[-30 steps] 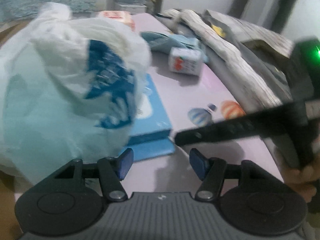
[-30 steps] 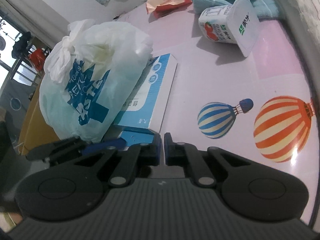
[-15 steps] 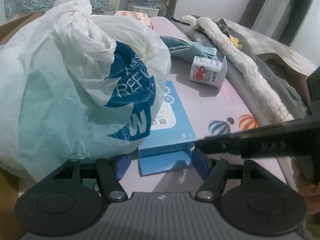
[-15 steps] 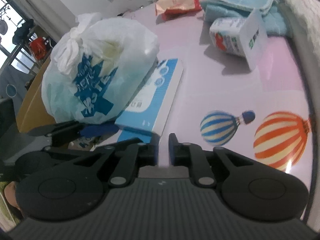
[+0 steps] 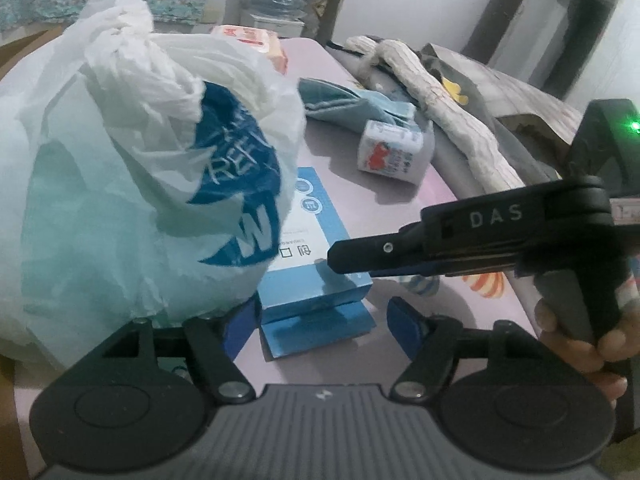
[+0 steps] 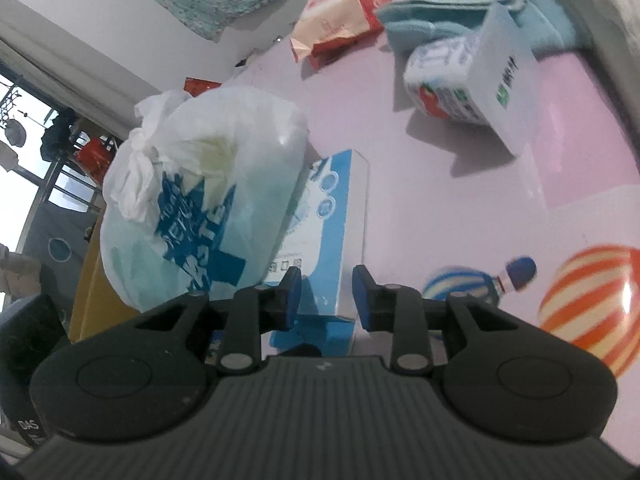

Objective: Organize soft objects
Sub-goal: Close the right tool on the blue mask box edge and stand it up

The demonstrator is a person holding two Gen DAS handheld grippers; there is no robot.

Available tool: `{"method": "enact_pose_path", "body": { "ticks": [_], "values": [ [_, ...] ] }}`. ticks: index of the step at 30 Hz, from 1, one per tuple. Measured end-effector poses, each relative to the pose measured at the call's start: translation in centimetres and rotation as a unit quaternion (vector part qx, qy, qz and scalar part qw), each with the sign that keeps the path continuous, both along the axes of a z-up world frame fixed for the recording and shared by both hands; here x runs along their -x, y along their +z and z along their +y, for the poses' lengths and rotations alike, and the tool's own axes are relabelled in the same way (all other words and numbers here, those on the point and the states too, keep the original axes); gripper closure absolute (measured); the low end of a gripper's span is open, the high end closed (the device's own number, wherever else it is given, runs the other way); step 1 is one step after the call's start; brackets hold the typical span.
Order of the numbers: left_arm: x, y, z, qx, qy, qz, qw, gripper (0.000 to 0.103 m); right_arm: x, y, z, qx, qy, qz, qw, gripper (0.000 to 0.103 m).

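A knotted white plastic bag (image 5: 132, 184) with blue print rests on the pink table, leaning over a flat blue box (image 5: 316, 240). My left gripper (image 5: 320, 332) hovers low just in front of the box's near end, its jaws opening; the pads touch nothing. In the left wrist view my right gripper (image 5: 340, 258) reaches in from the right over the box, held by a hand (image 5: 580, 344). In the right wrist view the right gripper (image 6: 326, 300) stands above the box (image 6: 336, 216) beside the bag (image 6: 192, 208), its jaws opening with nothing gripped.
Farther back lie a tipped yogurt cup (image 6: 460, 80), a folded light-blue towel (image 6: 480, 12) and a red and pink packet (image 6: 344, 12). Grey and beige bedding (image 5: 460, 120) runs along the table's right side. Balloon prints (image 6: 592, 304) mark the pink tabletop (image 6: 460, 208).
The right gripper's jaws have gone from shut to parted. The left jaws have spread a little wider. Both hands have stayed roughly in place by the bag and box.
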State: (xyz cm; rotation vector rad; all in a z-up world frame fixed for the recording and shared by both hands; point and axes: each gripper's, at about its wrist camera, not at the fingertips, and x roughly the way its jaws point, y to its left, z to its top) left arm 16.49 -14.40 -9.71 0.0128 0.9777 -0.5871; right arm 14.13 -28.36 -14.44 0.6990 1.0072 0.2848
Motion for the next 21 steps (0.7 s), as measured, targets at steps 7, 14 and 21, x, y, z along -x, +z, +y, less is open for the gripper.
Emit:
{"method": "enact_pose_path", "body": {
  "ticks": [7, 14, 21],
  "values": [
    [2.2, 0.0, -1.5, -0.003, -0.045, 0.009, 0.9989, 0.028, 3.0, 0.2, -1.0, 0.009, -0.013, 0.011, 1.0, 0.075],
    [5.8, 0.3, -1.6, -0.008, -0.09, 0.033, 0.9954, 0.027, 8.3, 0.7, -1.4, 0.008, -0.019, 0.02, 1.0, 0.075],
    [10.4, 0.4, -0.3, -0.022, -0.109, 0.05, 0.9926, 0.027, 14.3, 0.9, -0.3, -0.013, -0.018, 0.026, 0.999, 0.075]
  ]
}}
